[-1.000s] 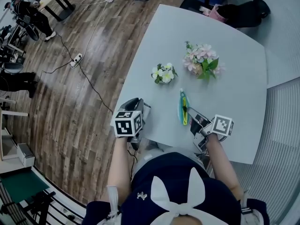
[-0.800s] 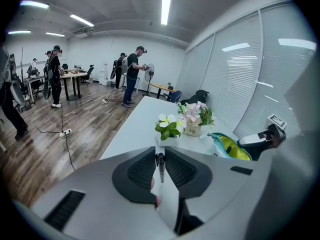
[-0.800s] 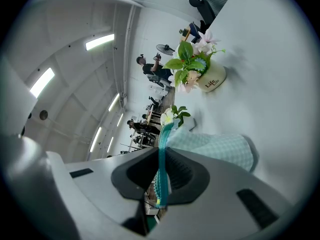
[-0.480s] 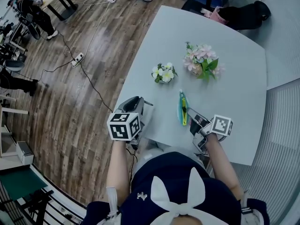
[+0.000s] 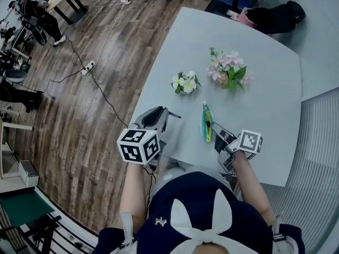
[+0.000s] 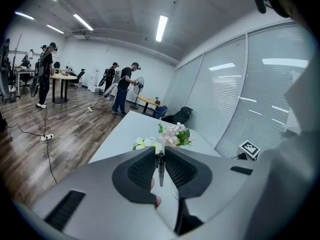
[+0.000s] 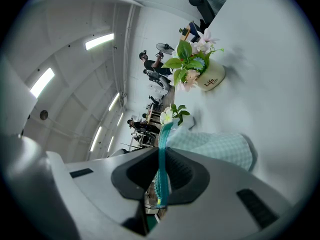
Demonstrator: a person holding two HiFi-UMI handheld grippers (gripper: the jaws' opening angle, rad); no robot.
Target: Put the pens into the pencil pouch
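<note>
A black pen [image 6: 160, 167] stands pinched between the pads of my left gripper [image 6: 160, 159]. In the head view that gripper [image 5: 164, 113] hangs above the table's near-left edge, and the pen's tip [image 5: 175, 115] sticks out to the right. The teal checked pencil pouch [image 5: 206, 123] lies a little right of it on the pale table [image 5: 265, 105]. My right gripper [image 5: 215, 128] is shut on the pouch's near end. In the right gripper view the pouch's teal zipper rim [image 7: 162, 166] runs between the pads, with the checked body [image 7: 215, 147] beyond.
A pot of pink flowers [image 5: 228, 70] and a small pot of white flowers [image 5: 184, 82] stand behind the pouch. A black bag [image 5: 275, 12] lies past the table's far edge. Cables and a power strip [image 5: 86, 66] cross the wooden floor at left. People stand in the background.
My left gripper has risen with the pen, and its marker cube looks bigger and nearer the camera. The right gripper and the pouch have stayed put.
</note>
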